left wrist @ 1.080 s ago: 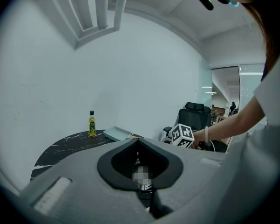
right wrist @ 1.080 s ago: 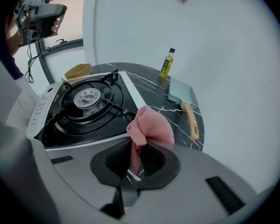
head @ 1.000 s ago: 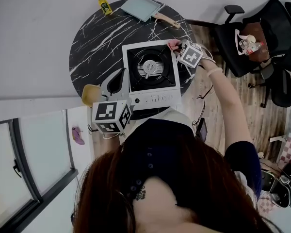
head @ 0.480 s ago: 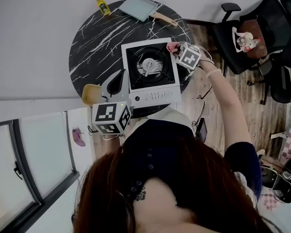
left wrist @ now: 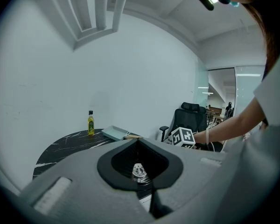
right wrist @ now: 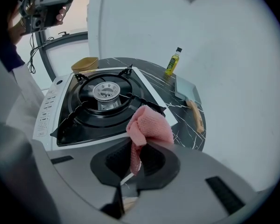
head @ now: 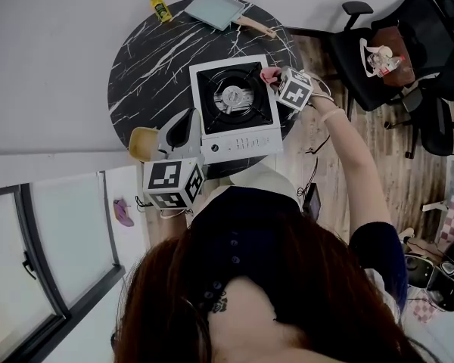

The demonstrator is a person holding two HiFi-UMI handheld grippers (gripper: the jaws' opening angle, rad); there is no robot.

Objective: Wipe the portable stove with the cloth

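Note:
The portable stove [head: 234, 146] is white with a black burner top and sits on the round black marble table [head: 147, 66]. My right gripper [head: 277, 79] is shut on a bunched pink cloth [head: 269, 73] at the stove's right edge, near its far corner. In the right gripper view the cloth [right wrist: 149, 124] sticks up from the gripper [right wrist: 139, 146] just over the stove's white rim [right wrist: 155, 107]. My left gripper [head: 188, 119] hangs shut and holds nothing beside the stove's left front corner. Its own view looks over the burner [left wrist: 138, 171].
A tan bowl [head: 142, 142] sits left of the stove by the left gripper. A yellow bottle [head: 160, 4] and a pale blue pan with wooden handle [head: 216, 10] stand at the table's far edge. Black office chairs [head: 408, 44] are to the right, on the wooden floor.
The right gripper and the pink cloth have slid a little nearer along the stove's right edge. The left gripper has stayed put.

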